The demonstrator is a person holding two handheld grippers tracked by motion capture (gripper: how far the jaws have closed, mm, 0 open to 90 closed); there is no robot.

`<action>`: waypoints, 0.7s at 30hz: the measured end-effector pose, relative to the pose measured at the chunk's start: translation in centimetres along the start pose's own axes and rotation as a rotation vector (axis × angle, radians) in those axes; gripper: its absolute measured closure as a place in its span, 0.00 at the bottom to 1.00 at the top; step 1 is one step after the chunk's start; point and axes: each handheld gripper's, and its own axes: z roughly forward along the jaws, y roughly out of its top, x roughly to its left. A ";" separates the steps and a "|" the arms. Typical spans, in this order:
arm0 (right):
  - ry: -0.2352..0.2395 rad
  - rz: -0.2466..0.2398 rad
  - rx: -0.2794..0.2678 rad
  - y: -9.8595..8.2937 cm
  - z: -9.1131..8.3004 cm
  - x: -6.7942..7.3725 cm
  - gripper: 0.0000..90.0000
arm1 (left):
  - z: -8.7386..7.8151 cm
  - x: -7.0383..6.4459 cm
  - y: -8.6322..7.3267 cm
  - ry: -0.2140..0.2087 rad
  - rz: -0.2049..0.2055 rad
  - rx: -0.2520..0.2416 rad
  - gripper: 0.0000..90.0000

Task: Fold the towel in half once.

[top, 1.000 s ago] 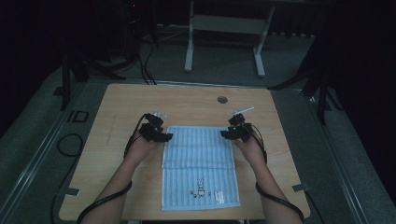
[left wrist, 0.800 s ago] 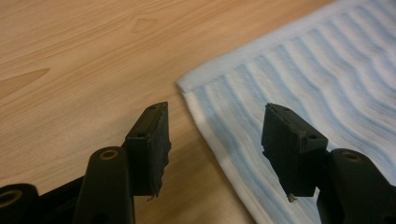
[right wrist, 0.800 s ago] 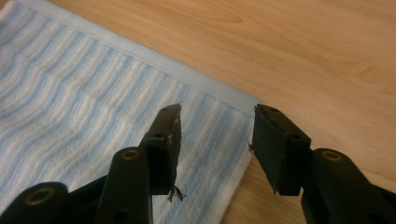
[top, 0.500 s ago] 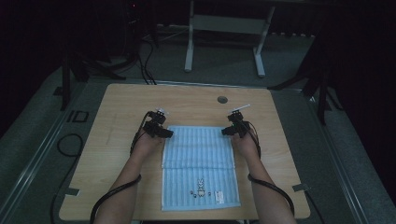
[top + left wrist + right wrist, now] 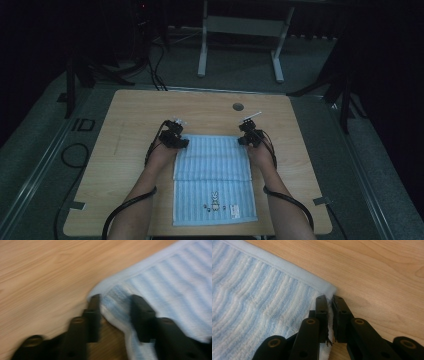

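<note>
Two tongs at the towel (image 5: pixel 214 175) corners: right (image 5: pixel 330 300) clamped, left (image 5: pixel 115 300) apart.

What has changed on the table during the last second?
Little: both hands drew slightly nearer the person. The left gripper and right gripper stay at the far corners of the blue towel, which lies flat as before. The round hole is unchanged.

A lab or recording studio, by the look of it: a lone wooden table (image 5: pixel 150 115) stands on grey carpet (image 5: pixel 320 60) in a dark room, ringed by black stands (image 5: pixel 345 95) and loose cables (image 5: pixel 155 65). A metal frame (image 5: pixel 240 30) (likely another table's legs) stands behind, and tape marks (image 5: pixel 75 205) dot the floor.
</note>
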 end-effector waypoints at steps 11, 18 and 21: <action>-0.001 -0.038 -0.107 2.3 -5.7 -1.1 0.94 | -5.5 -0.7 3.3 -0.054 0.007 -0.141 0.97; -0.026 -0.067 -0.245 5.3 -12.6 -1.5 0.94 | -12.4 0.4 5.7 -0.042 -0.001 -0.278 0.97; -0.018 -0.069 -0.287 5.9 -14.5 -1.5 0.94 | -14.3 0.6 6.0 -0.048 0.001 -0.324 0.97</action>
